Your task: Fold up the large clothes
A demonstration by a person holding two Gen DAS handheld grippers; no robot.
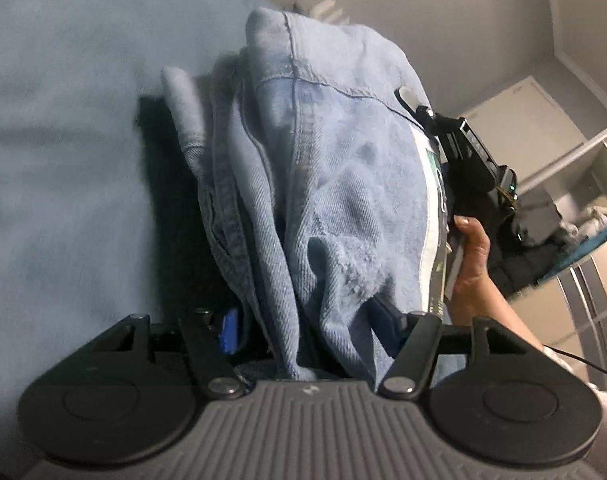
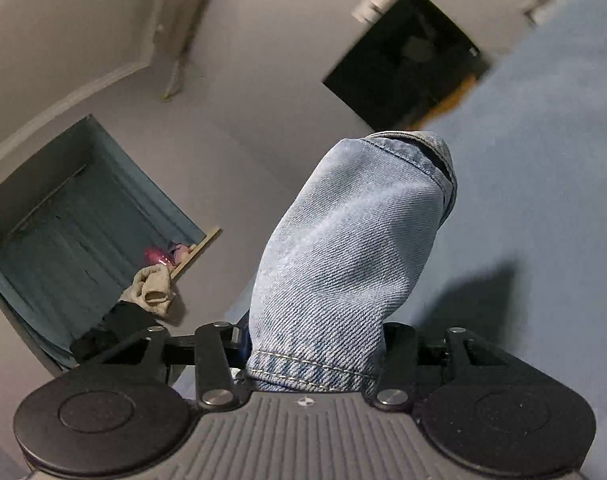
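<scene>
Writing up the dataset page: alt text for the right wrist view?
The right gripper holds a bunched fold of light blue denim jeans, lifted above a pale blue bedsheet. Behind are a grey wall, a dark square panel and a teal-lined recess.

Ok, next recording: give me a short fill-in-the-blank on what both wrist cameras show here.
1. The garment bunched in the left gripper is made of blue ___.
2. In the left wrist view, a bare ___ holds the right gripper.
3. The right gripper has closed on a stitched ___ of the garment.
4. The surface under the garment is light ___.

Missing words: denim; hand; hem; blue
</scene>
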